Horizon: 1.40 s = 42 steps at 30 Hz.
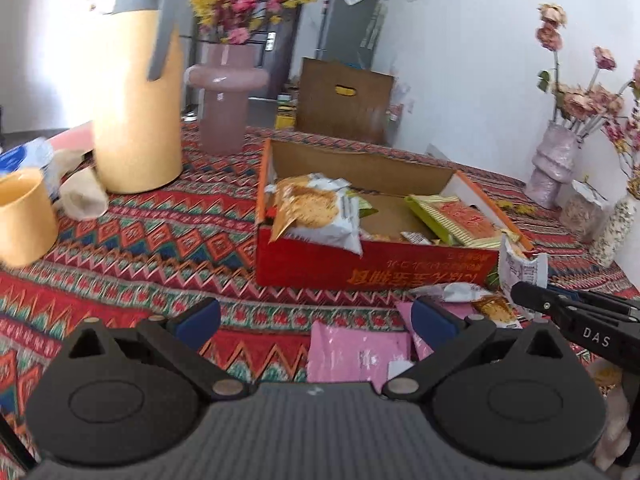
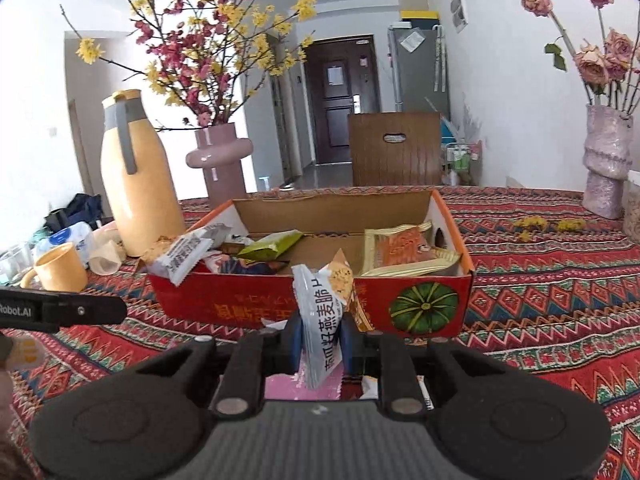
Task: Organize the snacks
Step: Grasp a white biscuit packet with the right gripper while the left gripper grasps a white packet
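Right tongs (image 2: 322, 336) are clamped on a snack packet (image 2: 320, 316), held upright. Left tongs (image 1: 316, 316) stand wide open, holding nothing. The red box (image 1: 372, 268) lies at 12 o'clock on the tabletop (image 1: 160, 248).

A woven cloth (image 2: 540, 280) with a matt, patterned face covers the bench. On it stands a cardboard box (image 2: 280, 304), printed glossy red outside and bare brown, dull paper inside. In the box lie crinkled foil snack packets (image 1: 316, 216) with a sheen. Left of the box stands a smooth, matt yellow jug (image 2: 136, 184) with a grey plastic handle, and behind the box a glossy pink vase (image 2: 220, 160). Beyond the box stands a grained wooden chair back (image 2: 396, 148).
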Each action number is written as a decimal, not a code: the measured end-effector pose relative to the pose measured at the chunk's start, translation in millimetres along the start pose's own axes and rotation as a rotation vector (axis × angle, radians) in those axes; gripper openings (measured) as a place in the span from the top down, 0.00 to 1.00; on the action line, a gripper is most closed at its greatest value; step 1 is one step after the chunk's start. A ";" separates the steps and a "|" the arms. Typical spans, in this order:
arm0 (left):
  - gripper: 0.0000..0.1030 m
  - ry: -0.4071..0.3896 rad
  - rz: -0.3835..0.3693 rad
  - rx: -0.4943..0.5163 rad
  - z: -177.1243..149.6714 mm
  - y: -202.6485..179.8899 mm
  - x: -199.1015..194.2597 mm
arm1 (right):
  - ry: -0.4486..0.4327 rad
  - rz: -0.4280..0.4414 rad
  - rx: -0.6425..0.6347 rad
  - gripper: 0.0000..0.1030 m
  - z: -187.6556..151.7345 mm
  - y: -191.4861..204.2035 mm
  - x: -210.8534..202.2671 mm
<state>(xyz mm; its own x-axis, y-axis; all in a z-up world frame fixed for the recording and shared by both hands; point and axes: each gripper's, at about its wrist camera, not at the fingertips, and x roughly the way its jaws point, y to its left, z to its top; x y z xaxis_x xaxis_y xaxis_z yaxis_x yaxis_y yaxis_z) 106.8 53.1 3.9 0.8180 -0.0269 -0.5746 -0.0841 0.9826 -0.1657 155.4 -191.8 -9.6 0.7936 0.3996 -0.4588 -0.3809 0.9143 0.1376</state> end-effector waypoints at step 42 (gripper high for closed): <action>0.67 0.240 0.099 0.250 -58.2 -120.1 41.3 | -0.044 0.117 0.129 0.82 -56.1 -54.6 -50.1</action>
<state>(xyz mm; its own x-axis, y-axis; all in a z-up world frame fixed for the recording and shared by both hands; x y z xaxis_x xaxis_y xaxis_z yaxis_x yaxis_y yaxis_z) 117.5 -76.7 -46.5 0.6531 0.0579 -0.7551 0.0099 0.9963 0.0849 109.9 -265.5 -43.3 0.7687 0.5037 -0.3942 -0.4100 0.8610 0.3009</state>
